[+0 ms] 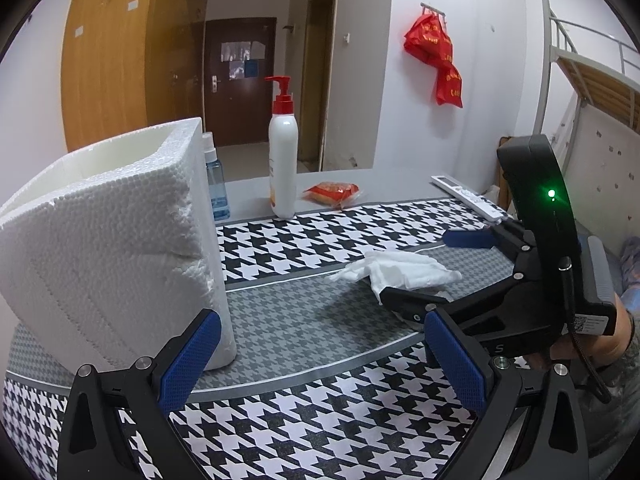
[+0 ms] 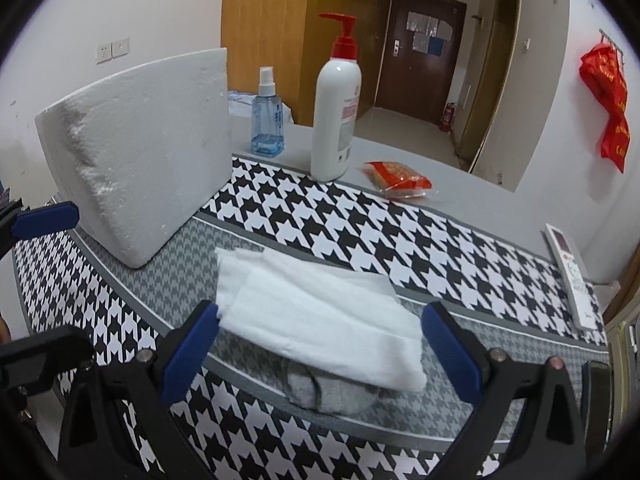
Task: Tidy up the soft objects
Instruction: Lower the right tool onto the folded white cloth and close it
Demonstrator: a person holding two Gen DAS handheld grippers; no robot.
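On the houndstooth cloth stands the foam box; only my left view shows its hollow top. My right gripper is spread, the white cloth lying between its pads, unpinched. My left gripper gapes, holding nothing. Only my right view reveals a grey cloth under the white one.

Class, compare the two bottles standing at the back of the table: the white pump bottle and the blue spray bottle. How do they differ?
The white pump bottle is taller and opaque; the blue spray bottle is shorter and see-through. The pump bottle has a red pump top, the spray bottle a white nozzle. The spray bottle stands next to the foam box, the pump bottle nearer the red packet. Both stand upright.
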